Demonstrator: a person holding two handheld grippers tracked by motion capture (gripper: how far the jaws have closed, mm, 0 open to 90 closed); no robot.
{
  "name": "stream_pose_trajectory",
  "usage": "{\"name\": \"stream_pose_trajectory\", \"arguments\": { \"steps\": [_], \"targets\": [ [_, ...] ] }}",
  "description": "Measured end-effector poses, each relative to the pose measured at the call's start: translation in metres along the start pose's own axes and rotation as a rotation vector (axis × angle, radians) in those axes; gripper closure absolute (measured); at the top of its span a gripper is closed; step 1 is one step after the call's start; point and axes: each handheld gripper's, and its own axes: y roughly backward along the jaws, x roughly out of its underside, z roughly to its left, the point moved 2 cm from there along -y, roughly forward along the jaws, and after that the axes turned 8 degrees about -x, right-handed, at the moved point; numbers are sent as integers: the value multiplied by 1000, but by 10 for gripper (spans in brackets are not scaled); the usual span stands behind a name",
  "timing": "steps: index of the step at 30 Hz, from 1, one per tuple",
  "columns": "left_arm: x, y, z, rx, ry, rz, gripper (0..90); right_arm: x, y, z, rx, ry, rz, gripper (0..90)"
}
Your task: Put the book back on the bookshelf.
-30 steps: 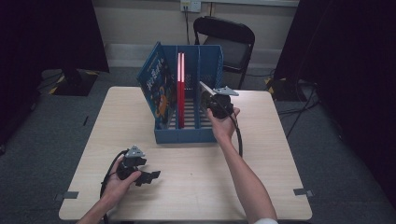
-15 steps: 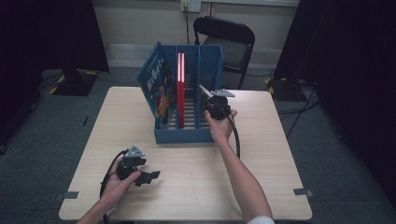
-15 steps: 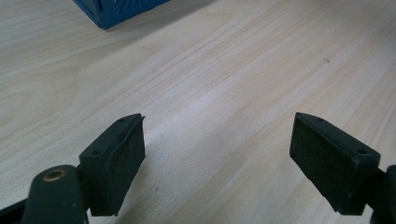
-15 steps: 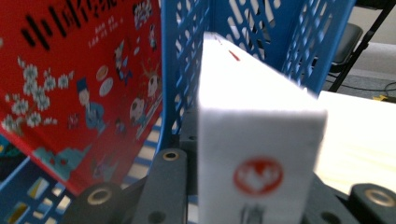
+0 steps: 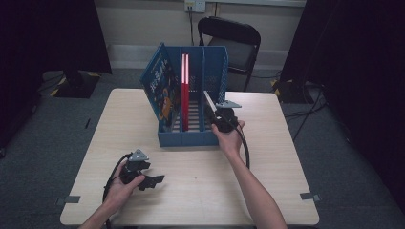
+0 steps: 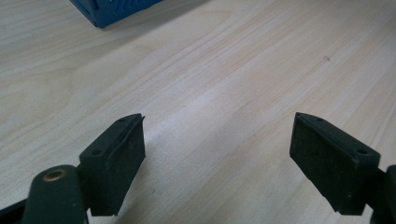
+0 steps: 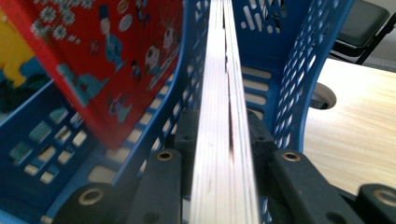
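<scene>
A blue slotted file rack (image 5: 193, 138) stands on the table's far middle. A blue picture book (image 5: 161, 90) leans in its left slot and a red book (image 5: 185, 90) stands in the middle slot. My right gripper (image 5: 213, 109) is shut on a thin book (image 5: 209, 101), held edge-on over the rack's right slot. In the right gripper view the thin book's white page edges (image 7: 224, 140) run up between the jaws, with the red book (image 7: 107, 60) to the left. My left gripper (image 5: 154, 181) rests open near the table's front left; its jaws (image 6: 219, 158) hold nothing.
The light wooden table (image 5: 286, 152) has free surface in front of the rack and to its right. A black chair (image 5: 234, 43) stands behind the table. The rack's corner (image 6: 116, 9) shows at the top of the left gripper view. A round cable hole (image 7: 322, 95) is in the tabletop.
The right gripper with the thin book has shifted slightly lower and nearer at the rack's right slot. The left gripper has stayed where it was.
</scene>
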Motion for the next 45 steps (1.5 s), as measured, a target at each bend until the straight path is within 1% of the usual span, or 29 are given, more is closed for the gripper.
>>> {"name": "stream_pose_trajectory", "arguments": {
  "steps": [1, 3, 5, 8, 9, 10, 11, 12, 13, 14, 15, 16, 19, 22, 25, 28, 32, 34, 37, 39, 41, 45],
  "targets": [
    [0, 0, 0, 0, -4, 3, 181, 0, 1, 0, -4, -3, 1, 718],
    [0, 0, 0, 0, -5, 5, 181, 1, 4, -3, -32, -13, -6, 690],
    [0, 0, 0, 2, -1, 2, 181, 2, 8, -2, -46, -7, -4, 651],
    [0, 0, 0, 1, 3, 3, 181, 7, 13, 0, -58, 0, -6, 621],
    [0, -1, 1, -2, -6, 7, 181, 8, 14, 0, -59, -4, -6, 623],
    [0, -1, 0, -2, -6, 9, 181, 10, 15, 0, -60, -8, -8, 644],
    [0, -1, 0, 1, -5, 8, 181, 11, 15, 0, -50, -9, -13, 688],
    [0, -2, -1, 3, 0, 8, 181, 11, 16, -1, -44, -14, -11, 703],
    [0, -2, -1, 2, -7, 11, 181, 11, 16, -1, -48, -21, -12, 705],
    [0, -2, -2, 0, -4, 10, 182, 11, 16, -1, -45, -22, -13, 709],
    [0, -2, -1, 2, -8, 13, 182, 11, 16, 1, -37, -14, -11, 711],
    [0, -2, -1, 2, -7, 13, 182, 11, 16, 2, -35, -6, -11, 709],
    [0, -3, -1, 3, -3, 15, 182, 12, 17, 7, -37, -6, -7, 706],
    [0, -3, -1, 2, 2, 10, 182, 12, 17, 9, -28, -3, -7, 699],
    [0, -3, -1, 0, -9, 19, 182, 9, 15, 8, -42, -36, -3, 692],
    [0, -3, -1, 1, -10, 19, 182, 6, 12, 12, -24, -24, 3, 688],
    [0, -4, -1, 3, -7, 20, 182, 3, 5, 15, -18, -41, 0, 681],
    [0, -4, -1, 3, -7, 21, 182, 1, 3, 16, -18, -42, 1, 671],
    [0, -3, -1, 3, -4, 20, 182, 1, 2, 19, -24, -28, 4, 642],
    [0, -3, -1, 5, -1, 15, 182, 3, 5, 20, -45, -27, -4, 625],
    [1, -3, -1, 5, 1, 15, 182, 5, 9, 21, -62, -15, -5, 608],
    [1, -3, -1, 2, -4, 20, 182, 11, 17, 22, -81, -6, -6, 618]
  ]
}}
